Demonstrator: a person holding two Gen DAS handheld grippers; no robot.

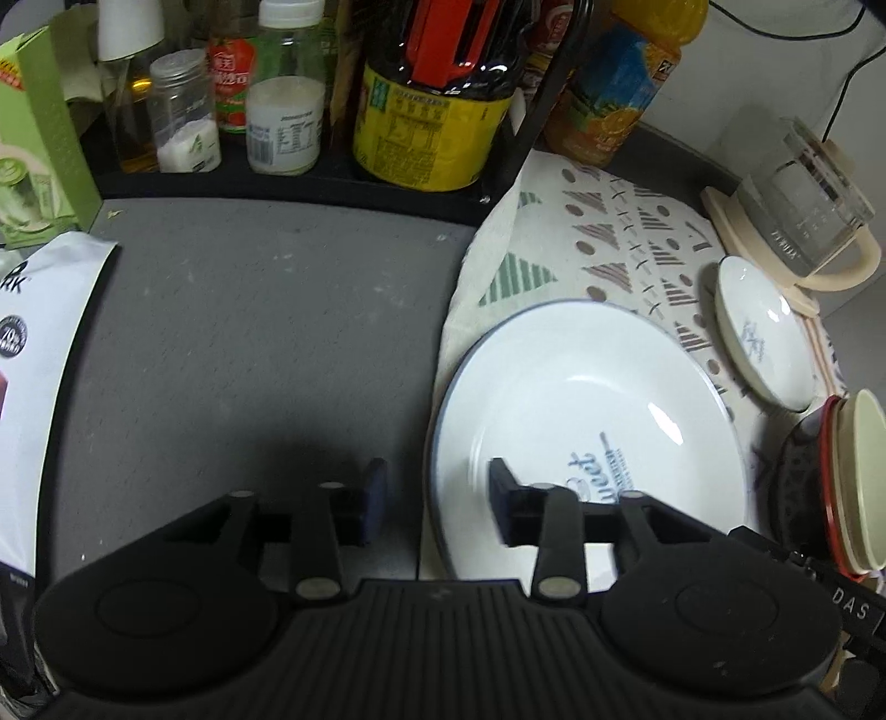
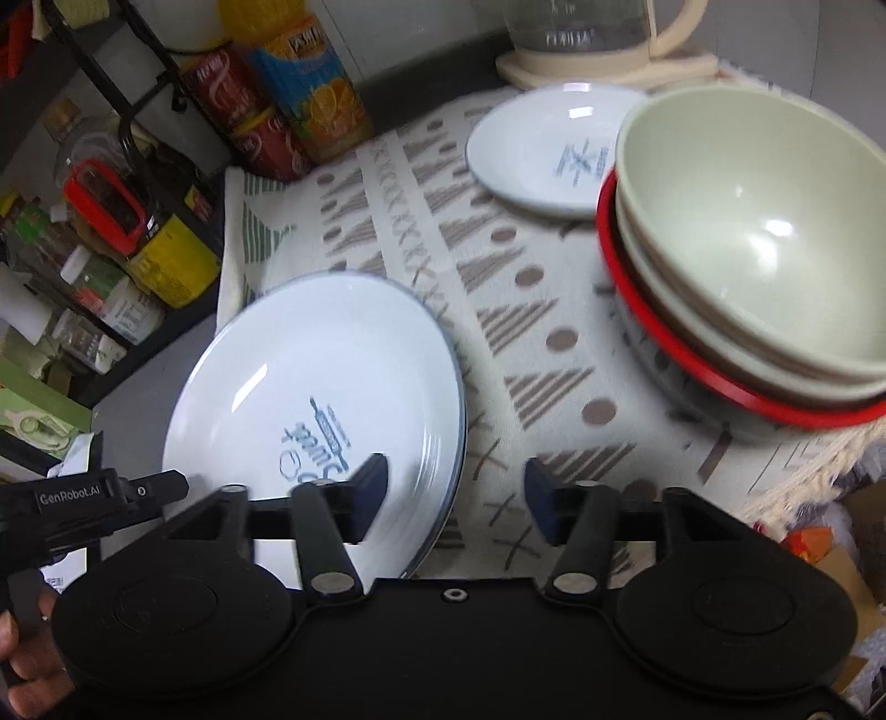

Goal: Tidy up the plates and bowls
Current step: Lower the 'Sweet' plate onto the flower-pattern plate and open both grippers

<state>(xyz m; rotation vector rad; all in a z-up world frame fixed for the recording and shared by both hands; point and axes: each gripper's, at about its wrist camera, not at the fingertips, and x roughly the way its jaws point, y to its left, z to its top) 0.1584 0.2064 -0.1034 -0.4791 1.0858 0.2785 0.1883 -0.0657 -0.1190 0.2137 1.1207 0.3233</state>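
A large white plate [image 1: 587,421] [image 2: 299,387] with a thin blue rim and blue lettering lies on the patterned cloth [image 1: 609,238] [image 2: 498,310]. My left gripper [image 1: 437,498] is open and straddles the plate's left rim, one finger over the grey counter and one over the plate. My right gripper [image 2: 454,493] is open astride the opposite rim. Neither pair of pads presses the plate. A small white plate [image 1: 764,343] [image 2: 548,149] lies further back. Pale green bowls [image 2: 747,238] [image 1: 864,476] sit nested in a red-rimmed bowl [image 2: 664,360] on the right.
A black rack holds bottles and jars [image 1: 432,111] [image 2: 138,221] along the back. A glass kettle [image 1: 803,205] [image 2: 587,27] stands behind the small plate. A white bag [image 1: 39,360] lies on the grey counter [image 1: 249,332] at left. A person's hand [image 2: 27,664] shows at lower left.
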